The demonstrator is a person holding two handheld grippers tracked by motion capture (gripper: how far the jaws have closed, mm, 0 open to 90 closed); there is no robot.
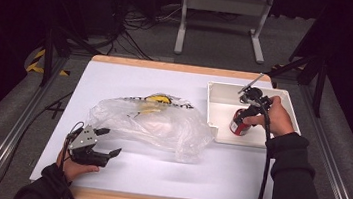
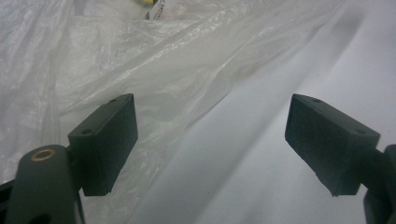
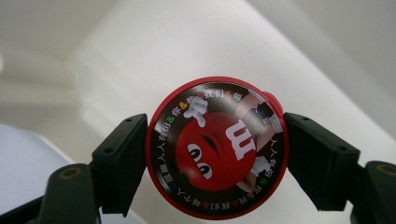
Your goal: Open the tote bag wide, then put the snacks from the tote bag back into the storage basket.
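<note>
Your right gripper clamps the red candy tub inside the white tray. Your left gripper gapes beside the plastic bag, seemingly not touching it.

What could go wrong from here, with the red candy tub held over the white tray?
1. The right gripper clamps the round red candy tub only at two spots on its rim, so it may twist or slip into the white tray.
2. The open left gripper sits at the edge of the clear plastic bag; closing could snag the film and drag the bag.
</note>
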